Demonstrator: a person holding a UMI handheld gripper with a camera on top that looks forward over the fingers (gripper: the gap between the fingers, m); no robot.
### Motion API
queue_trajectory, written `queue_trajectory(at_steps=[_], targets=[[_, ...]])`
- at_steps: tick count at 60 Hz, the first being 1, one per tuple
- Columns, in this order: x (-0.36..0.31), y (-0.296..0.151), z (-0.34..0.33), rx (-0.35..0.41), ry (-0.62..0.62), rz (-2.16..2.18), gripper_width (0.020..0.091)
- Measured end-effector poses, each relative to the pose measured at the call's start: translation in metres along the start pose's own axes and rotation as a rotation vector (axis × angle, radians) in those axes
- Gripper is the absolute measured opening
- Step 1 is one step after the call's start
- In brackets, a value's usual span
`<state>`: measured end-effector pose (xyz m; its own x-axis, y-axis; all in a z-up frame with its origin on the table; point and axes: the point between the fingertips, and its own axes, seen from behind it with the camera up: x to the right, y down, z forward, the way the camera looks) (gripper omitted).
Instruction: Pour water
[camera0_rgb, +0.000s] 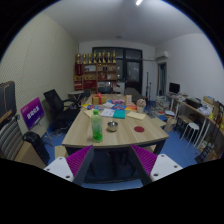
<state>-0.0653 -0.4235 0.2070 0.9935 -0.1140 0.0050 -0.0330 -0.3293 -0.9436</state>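
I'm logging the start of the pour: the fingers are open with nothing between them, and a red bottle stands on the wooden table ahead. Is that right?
Not quite: the bottle is green, not red, as the gripper view shows. The rest holds: the fingers are open with nothing between them, and the bottle stands on the wooden table ahead.

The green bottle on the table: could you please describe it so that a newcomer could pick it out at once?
Start at the long wooden table in the middle of the room, well beyond the open tool. Near its closer end stands the green bottle, upright. It is the tallest thing at that end and the only green one, beside a small dark bowl.
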Motion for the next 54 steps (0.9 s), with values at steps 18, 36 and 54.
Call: queue_trajectory(at_steps=[18,36,54], targets=[[-0.052,0.006,0.141,0.025,-0.069,0.000,0.0824],[-0.086,0.015,0.334,0.063,-0.139,-0.005,0.0829],[-0.107,0.020,0.397,0.142,-0.142,-0.119,0.0541]])
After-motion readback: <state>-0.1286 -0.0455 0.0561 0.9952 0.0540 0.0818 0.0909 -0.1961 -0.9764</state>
